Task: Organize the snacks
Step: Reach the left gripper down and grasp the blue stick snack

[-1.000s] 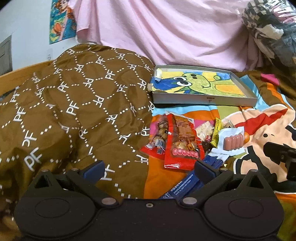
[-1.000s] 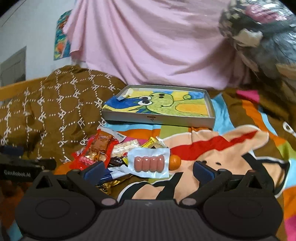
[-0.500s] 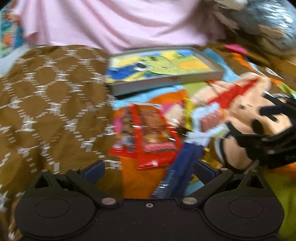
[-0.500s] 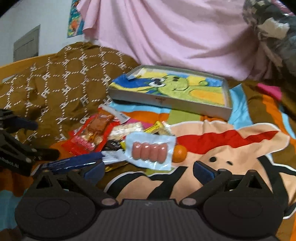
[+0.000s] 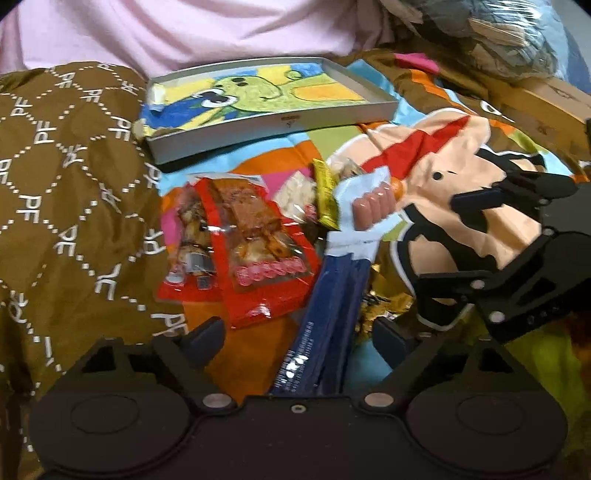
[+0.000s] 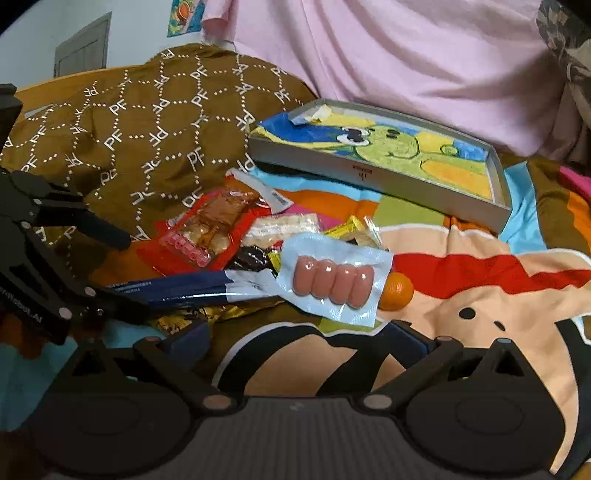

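A pile of snacks lies on the bed in front of a shallow grey tray (image 5: 277, 122) lined with a cartoon drawing. My left gripper (image 5: 298, 340) straddles the near end of a long dark blue packet (image 5: 332, 295). Its jaws are closing, with gaps still showing on both sides of the packet. Two red snack packs (image 5: 258, 240) lie just left of it. My right gripper (image 6: 299, 339) is open just short of the sausage pack (image 6: 332, 284), nothing between its fingers. A small orange (image 6: 397, 291) peeks out beside that pack. In the right wrist view the left gripper (image 6: 118, 273) stands at the packet's left end.
A brown patterned quilt (image 5: 74, 184) is heaped on the left, touching the tray's left corner. Pink cloth (image 6: 406, 55) hangs behind. The cartoon blanket (image 6: 480, 295) spreads to the right. A cardboard box (image 5: 546, 96) and a plastic-wrapped bundle (image 5: 498, 33) sit at the far right.
Both grippers have come down and closer to the snack pile. The left one swung right, so the blue packet now lies between its fingers, and its jaws stand narrower than before.
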`<state>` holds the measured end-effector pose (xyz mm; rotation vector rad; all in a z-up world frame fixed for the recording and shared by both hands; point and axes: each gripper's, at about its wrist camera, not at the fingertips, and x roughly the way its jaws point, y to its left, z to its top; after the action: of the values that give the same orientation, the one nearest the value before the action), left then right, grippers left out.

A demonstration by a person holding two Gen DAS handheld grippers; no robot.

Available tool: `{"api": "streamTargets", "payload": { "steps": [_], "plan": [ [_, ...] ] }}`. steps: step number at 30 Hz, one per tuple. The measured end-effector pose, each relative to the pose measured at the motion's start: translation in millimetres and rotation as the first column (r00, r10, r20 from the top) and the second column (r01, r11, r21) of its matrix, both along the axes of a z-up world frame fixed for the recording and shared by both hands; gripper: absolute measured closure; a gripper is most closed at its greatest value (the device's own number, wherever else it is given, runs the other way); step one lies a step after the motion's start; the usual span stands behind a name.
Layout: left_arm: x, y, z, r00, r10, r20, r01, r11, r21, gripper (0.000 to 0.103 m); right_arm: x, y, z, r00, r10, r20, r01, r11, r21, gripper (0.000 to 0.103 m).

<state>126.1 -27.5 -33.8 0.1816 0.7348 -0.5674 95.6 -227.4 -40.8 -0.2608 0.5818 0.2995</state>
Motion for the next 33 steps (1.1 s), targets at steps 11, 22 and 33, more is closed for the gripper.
{"api": "streamTargets", "payload": {
  "steps": [11, 22, 33],
  "plan": [
    [3, 2, -6, 0.99, 0.043, -0.137, -0.047, 0.998, -0.032, 0.066, 4, 3, -4, 0.997, 0.076, -0.018, -0.075, 0.995, 0.06, 0.0],
    [-16, 15, 9, 0.969, 0.221, -0.111, -0.228, 0.972, -0.059, 0.075, 10, 8, -6, 0.986, 0.141, -0.085, -0.123, 0.974, 0.192, 0.003],
    [-12, 20, 2, 0.955, 0.267, -0.13, -0.276, 0.959, -0.059, 0.078, 16, 6, -11, 0.969, 0.136, -0.207, -0.045, 0.919, 0.393, 0.028]
  ]
}}
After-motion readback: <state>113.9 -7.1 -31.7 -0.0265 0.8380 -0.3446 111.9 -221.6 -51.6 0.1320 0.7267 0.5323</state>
